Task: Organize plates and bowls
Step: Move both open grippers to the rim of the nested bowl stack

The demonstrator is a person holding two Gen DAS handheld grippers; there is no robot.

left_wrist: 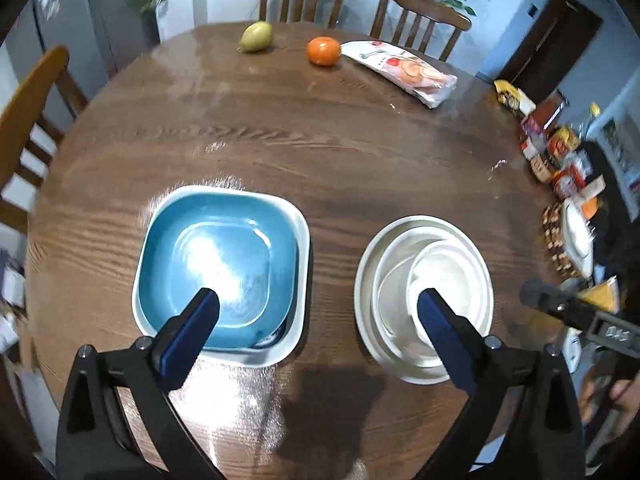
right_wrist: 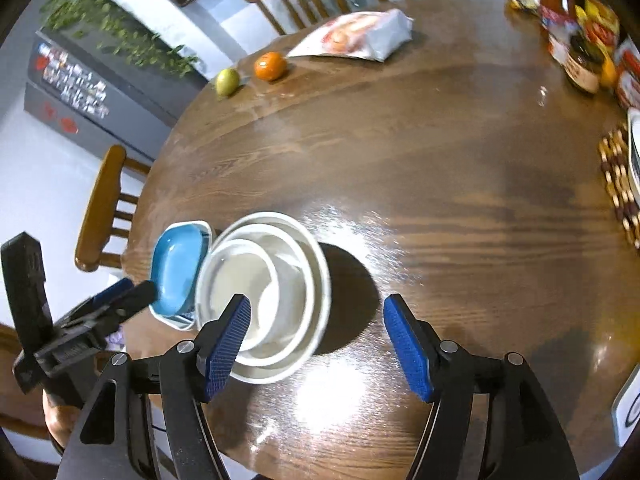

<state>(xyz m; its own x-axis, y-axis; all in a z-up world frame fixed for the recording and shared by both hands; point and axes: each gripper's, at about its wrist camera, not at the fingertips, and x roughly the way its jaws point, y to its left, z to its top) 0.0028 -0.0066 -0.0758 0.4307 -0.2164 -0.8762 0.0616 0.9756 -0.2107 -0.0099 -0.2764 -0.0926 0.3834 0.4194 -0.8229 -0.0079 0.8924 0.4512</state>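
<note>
Square blue plate nested in a square white dish, near table edge on the left. Just beside it, to the right, stack of round white bowls, smallest bowl on top, off-centre. Both stacks flat on the round brown wooden table, apart from each other. Left gripper above both stacks, jaws spread wide, nothing between them. Right gripper jaws parted too, empty, left pad over the bowl stack's rim. Further back: green pear, orange, white snack bag.
</note>
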